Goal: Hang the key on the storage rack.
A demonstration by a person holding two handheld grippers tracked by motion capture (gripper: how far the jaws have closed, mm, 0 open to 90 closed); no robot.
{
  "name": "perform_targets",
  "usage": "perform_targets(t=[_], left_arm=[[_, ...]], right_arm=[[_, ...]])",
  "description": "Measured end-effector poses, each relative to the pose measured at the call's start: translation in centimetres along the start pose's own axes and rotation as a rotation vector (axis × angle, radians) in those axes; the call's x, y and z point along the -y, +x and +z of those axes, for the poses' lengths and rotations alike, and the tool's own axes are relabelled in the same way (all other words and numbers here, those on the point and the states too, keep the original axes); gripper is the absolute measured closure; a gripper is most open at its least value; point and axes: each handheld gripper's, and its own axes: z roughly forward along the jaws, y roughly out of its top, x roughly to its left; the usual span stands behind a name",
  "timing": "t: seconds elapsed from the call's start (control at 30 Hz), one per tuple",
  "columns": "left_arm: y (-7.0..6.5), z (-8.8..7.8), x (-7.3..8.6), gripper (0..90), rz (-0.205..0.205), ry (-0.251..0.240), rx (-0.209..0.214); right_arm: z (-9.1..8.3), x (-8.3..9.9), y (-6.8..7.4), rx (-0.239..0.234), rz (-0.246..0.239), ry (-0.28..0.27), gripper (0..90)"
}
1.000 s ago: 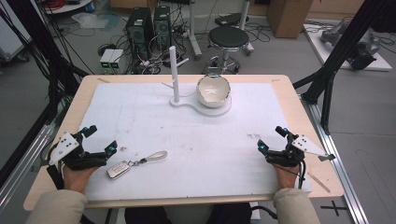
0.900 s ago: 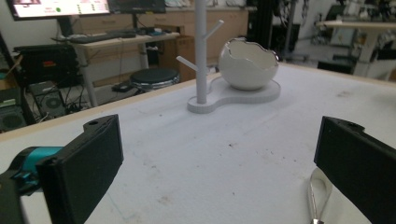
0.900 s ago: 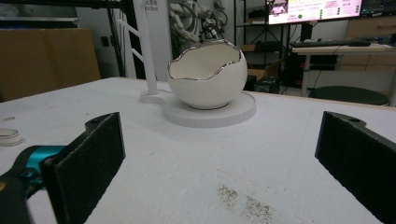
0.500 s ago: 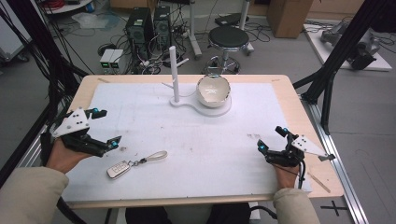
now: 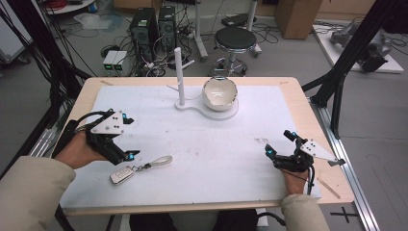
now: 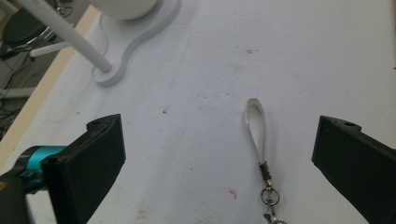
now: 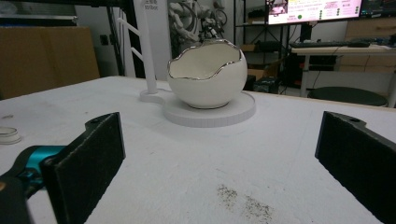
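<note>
A key fob [image 5: 122,174] with a pale strap loop [image 5: 161,160] lies on the white mat near the front left. My left gripper [image 5: 130,136] hovers open just above and left of it, tilted down. In the left gripper view the strap loop [image 6: 256,122] and its metal clasp [image 6: 268,186] lie between the wide-apart jaws of the left gripper [image 6: 219,135]. A white stand carries a post [image 5: 178,77] and an egg-shaped bowl [image 5: 220,93] at the back centre. My right gripper [image 5: 279,143] rests open at the front right, empty, facing the bowl [image 7: 208,74].
The stand's flat base [image 5: 207,109] sits on the mat [image 5: 211,144], which covers most of the wooden table [image 5: 298,91]. Beyond the table's far edge are a stool [image 5: 235,39], computer towers and cables on the floor. Black frame legs flank both sides.
My left gripper has risen off the table and moved forward, now tilted down over the key strap. The right gripper and the key fob have stayed put.
</note>
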Motion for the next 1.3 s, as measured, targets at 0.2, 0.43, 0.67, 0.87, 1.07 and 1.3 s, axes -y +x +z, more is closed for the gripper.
perform_targets(t=[0.2,0.43,0.67,0.87,1.07,1.3], left_arm=[[-0.9,2.1,-0.4,3.5,0.019,0.110,0.049],[-1.5,4.4,0.3,3.5,-0.018,0.202,0.099],[-1.4,5.4,0.4,6.0,-0.063,0.239,0.138],[-1.7,6.7,0.8,13.0,-0.074,0.305,0.204],[-1.9,7.9,1.4,13.0,-0.083,0.371,0.224],[-1.8,8.4,1.8,17.1,-0.108,0.406,0.232]], right_arm=[[0.0,0.0,0.0,-0.001,0.000,0.000,0.5],[0.0,0.0,0.0,-0.001,0.001,0.000,0.5],[0.0,0.0,0.0,-0.001,0.001,0.000,0.5],[0.0,0.0,0.0,-0.001,0.001,0.000,0.6],[0.0,0.0,0.0,-0.001,0.001,0.000,0.5],[0.0,0.0,0.0,0.001,-0.001,-0.002,0.5]])
